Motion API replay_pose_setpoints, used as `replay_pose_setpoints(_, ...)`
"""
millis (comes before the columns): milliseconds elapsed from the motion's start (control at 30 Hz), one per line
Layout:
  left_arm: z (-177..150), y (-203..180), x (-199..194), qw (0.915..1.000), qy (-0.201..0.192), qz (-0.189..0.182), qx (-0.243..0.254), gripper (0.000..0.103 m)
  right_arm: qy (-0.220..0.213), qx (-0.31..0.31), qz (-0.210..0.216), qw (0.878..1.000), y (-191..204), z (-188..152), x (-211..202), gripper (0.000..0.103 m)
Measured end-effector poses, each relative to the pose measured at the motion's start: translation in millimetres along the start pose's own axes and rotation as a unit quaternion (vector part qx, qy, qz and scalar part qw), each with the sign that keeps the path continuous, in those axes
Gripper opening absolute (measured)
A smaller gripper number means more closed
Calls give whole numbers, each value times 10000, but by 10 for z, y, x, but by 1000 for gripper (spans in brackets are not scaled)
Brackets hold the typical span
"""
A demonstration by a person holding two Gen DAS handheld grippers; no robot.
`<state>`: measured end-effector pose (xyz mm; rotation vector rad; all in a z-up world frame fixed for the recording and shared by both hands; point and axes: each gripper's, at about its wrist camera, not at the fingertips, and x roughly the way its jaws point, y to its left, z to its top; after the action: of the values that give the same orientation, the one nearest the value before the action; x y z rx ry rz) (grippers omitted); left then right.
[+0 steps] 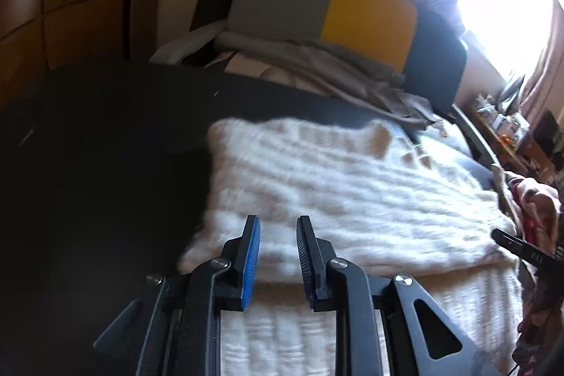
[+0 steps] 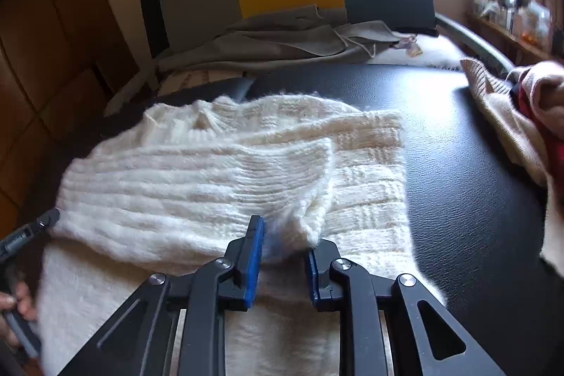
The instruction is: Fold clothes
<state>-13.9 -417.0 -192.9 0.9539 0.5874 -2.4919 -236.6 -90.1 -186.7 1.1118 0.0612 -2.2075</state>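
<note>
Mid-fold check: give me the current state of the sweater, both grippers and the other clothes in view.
White knit sweater: flat on the black surface, a sleeve folded across the body.
Left gripper: open, nothing between its pads, over the sweater's near edge.
Right gripper: jaws slightly apart, sleeve cuff between them; grip unclear.
Grey garment: crumpled, unfolded, at the far end.
Pink and red clothes: heaped, unfolded, on the right.

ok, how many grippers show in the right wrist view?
2. The right gripper sits bottom centre, on the white sweater. The left gripper pokes in at the left edge, mostly out of frame.
</note>
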Motion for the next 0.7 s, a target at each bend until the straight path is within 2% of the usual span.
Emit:
replay_pose_setpoints(33,33,-44,-10,9999,-10,-85,51,21,18,189,268,9995,-21,33,-1,25)
replay_pose_setpoints(67,68,-89,-20,9998,-21,-169,104,21,110,404,531,9977,-53,60,30,31)
replay_pose_setpoints(100,124,-150,-37,9996,-88,-203,197,22,265,668,695,9950,-93,86,92,45)
replay_pose_setpoints(167,237,-271,-72,9986,-223,-270,385,23,337,979,803,9914,-104,138,186,47)
replay_pose_setpoints(233,334,-393,-31,9973,-285,-157,659,24,318,769,629,9945,1,210,202,42)
replay_pose_setpoints(267,361,-411,40,9974,-197,-40,693,24,309,657,546,9959,56,245,208,28)
replay_pose_setpoints(300,375,-381,179,9978,51,67,664,24,299,487,489,9972,129,275,206,18)
replay_pose_setpoints(367,348,-286,343,9969,393,325,605,24,206,117,340,9991,270,354,170,14)
replay_pose_setpoints(467,169,-65,397,9963,447,513,530,29,-96,-222,321,9992,388,432,46,14)
replay_pose_setpoints(500,130,-12,364,9970,404,474,465,29,-147,-357,237,9990,404,429,38,14)
replay_pose_setpoints(633,70,117,280,9981,362,445,230,29,138,-304,-64,9994,261,300,209,14)
replay_pose_setpoints(667,67,121,270,9981,356,453,211,29,233,-182,-157,9994,171,218,243,17)
replay_pose_setpoints(700,72,104,258,9978,357,499,236,29,248,-67,-181,9995,106,162,249,26)
